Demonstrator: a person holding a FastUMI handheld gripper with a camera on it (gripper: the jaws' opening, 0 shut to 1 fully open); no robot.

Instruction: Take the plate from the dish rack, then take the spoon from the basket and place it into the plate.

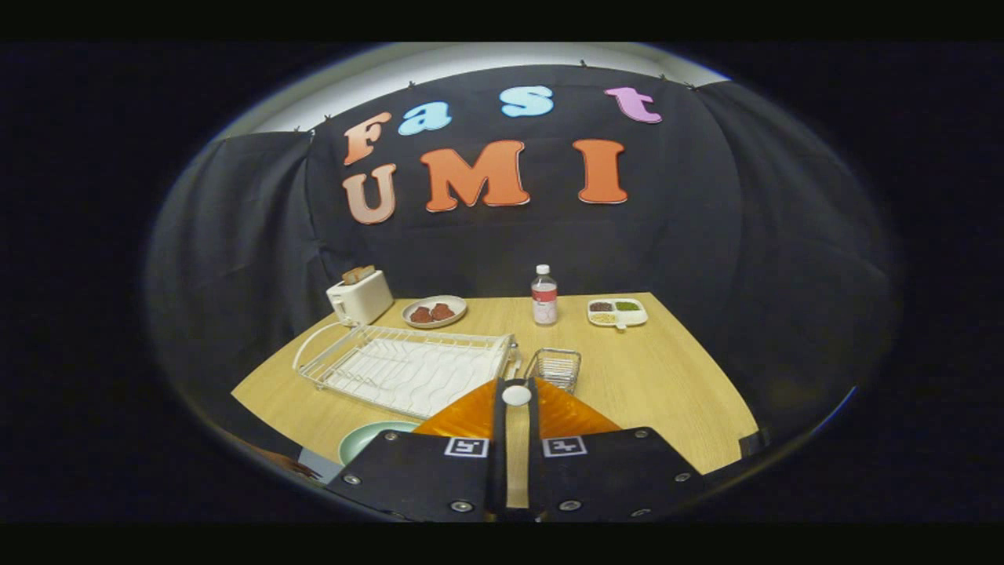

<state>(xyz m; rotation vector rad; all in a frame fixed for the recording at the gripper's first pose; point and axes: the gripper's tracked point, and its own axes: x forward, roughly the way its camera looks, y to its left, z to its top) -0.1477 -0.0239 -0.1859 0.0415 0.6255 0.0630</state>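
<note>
My gripper (516, 396) clenches a white plastic spoon (516, 395) btwn its fingers, ctr frame; wire basket (555, 367) just beyond, pale-green round plate (365, 439) lower left.

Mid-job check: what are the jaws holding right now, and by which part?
The gripper holds the spoon, its jaws shut near the white bowl end; the handle runs back between them.

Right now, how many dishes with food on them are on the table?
2. A round plate beside the toaster, behind the dish rack; a divided tray right of the bottle. The green plate's contents are hidden.
</note>
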